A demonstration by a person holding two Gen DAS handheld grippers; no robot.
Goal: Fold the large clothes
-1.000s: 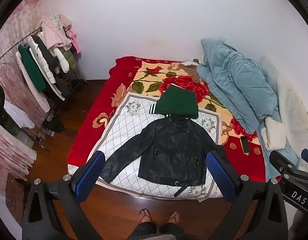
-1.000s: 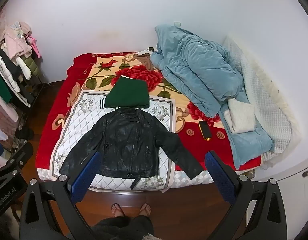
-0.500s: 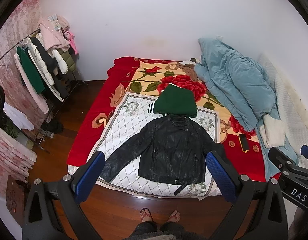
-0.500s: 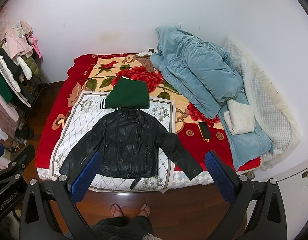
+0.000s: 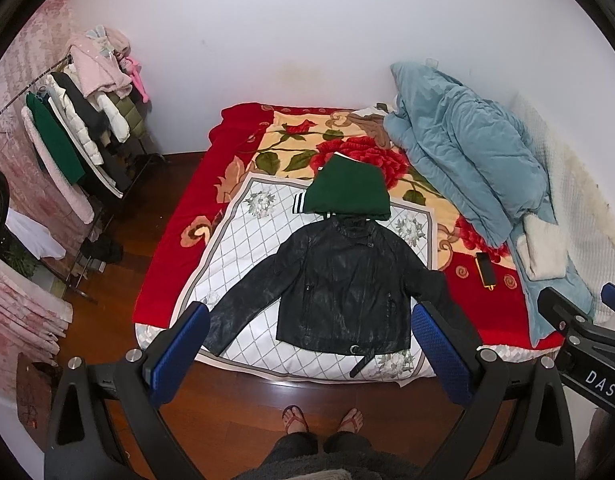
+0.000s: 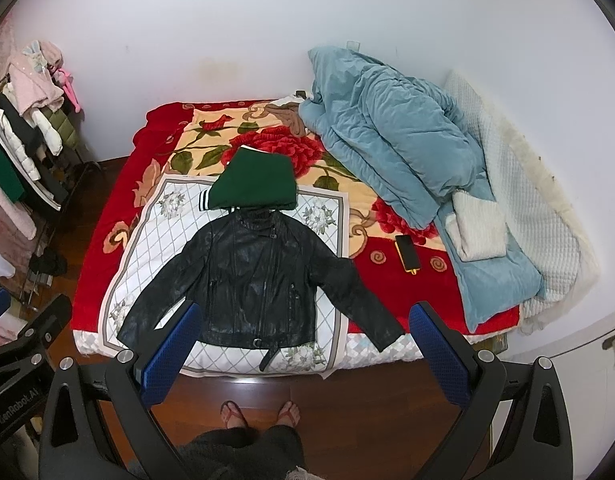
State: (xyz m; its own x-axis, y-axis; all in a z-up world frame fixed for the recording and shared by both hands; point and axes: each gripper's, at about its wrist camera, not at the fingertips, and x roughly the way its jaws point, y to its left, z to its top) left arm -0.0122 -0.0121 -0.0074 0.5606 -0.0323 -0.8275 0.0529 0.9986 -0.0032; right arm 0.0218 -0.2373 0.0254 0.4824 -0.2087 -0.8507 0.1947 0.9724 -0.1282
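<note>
A black leather jacket (image 5: 343, 292) lies flat, front up, sleeves spread, on the white diamond-pattern part of the bed; it also shows in the right wrist view (image 6: 255, 276). A folded green garment (image 5: 349, 192) sits just beyond its collar, also in the right wrist view (image 6: 253, 186). My left gripper (image 5: 307, 344) is open and empty, held high above the bed's near edge. My right gripper (image 6: 303, 344) is open and empty, held at a similar height. Neither touches the jacket.
A blue quilt (image 6: 391, 132) is heaped on the bed's right side, with a white folded cloth (image 6: 477, 228) and a phone (image 6: 407, 252) nearby. A clothes rack (image 5: 75, 132) stands left of the bed. My sandalled feet (image 5: 321, 422) stand on wooden floor at the bed's foot.
Both grippers have shifted only slightly; the view drifts a little. The jacket and green garment have not moved.
</note>
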